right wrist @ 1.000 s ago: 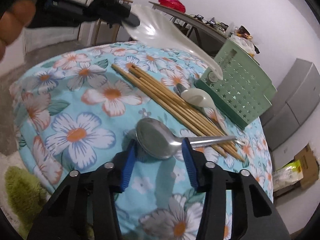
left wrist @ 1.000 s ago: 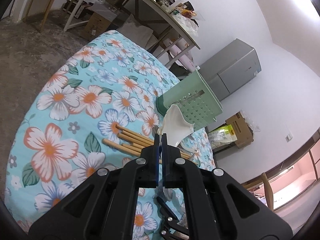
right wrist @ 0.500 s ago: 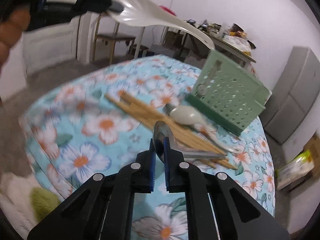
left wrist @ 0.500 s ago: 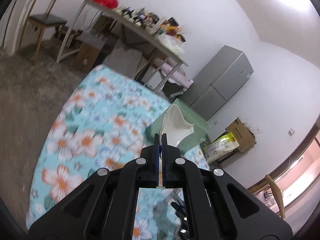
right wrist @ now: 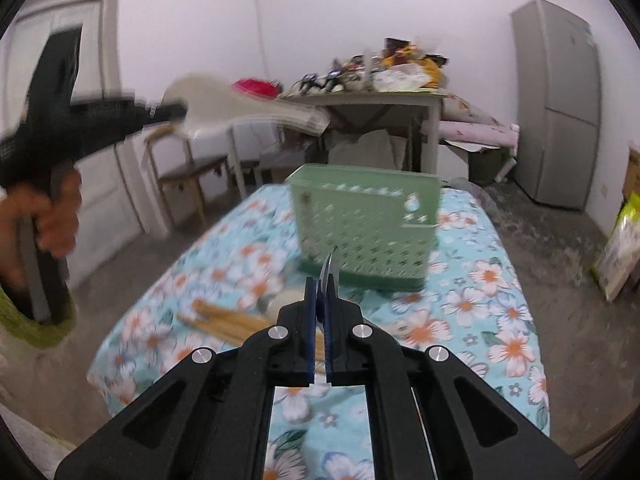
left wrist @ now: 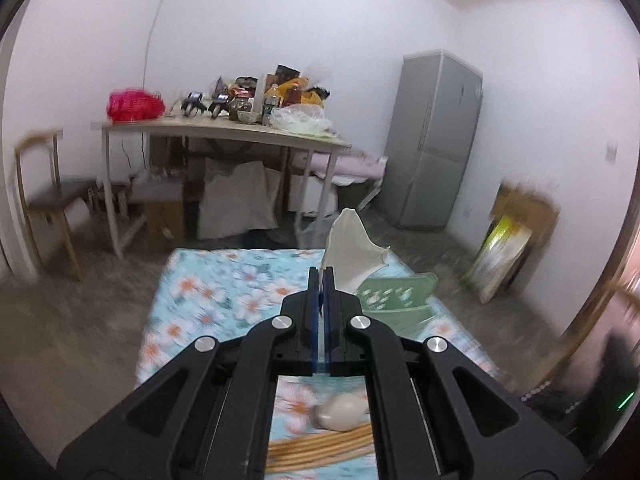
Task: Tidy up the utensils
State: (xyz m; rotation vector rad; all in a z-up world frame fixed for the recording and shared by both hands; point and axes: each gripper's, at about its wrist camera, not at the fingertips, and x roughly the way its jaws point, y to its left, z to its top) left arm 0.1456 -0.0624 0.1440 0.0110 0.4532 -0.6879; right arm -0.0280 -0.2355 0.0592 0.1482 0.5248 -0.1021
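Both grippers are up off the cloth (right wrist: pixel 492 280) now. Left gripper (left wrist: pixel 320 280) is clamped on the white spoon (left wrist: pixel 352 248), bowl sticking up past its fingertips. Right gripper (right wrist: pixel 320 292) has just closed on the metal spoon (right wrist: pixel 330 270), edge-on between the pads, green basket (right wrist: pixel 364 224) just beyond. Chopsticks (right wrist: pixel 228 320) lie below-left.

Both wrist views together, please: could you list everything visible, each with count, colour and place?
Perforated plastic utensil basket: one, green, upright on the floral table.
Floral tablecloth: one, turquoise with orange-white flowers, covering the table.
Wooden chopsticks: a bundle, tan, lying on the cloth.
Ceramic soup spoon: one, cream, resting beside the chopsticks.
White plastic spoon: one, held in the left hand-held gripper.
Metal spoon: one, silver, edge-on in the right hand-held gripper.
Cluttered desk: one, pale, by the wall.
Refrigerator: one, grey, corner.
Left hand-held gripper: black, shut.
Right hand-held gripper: black, shut.
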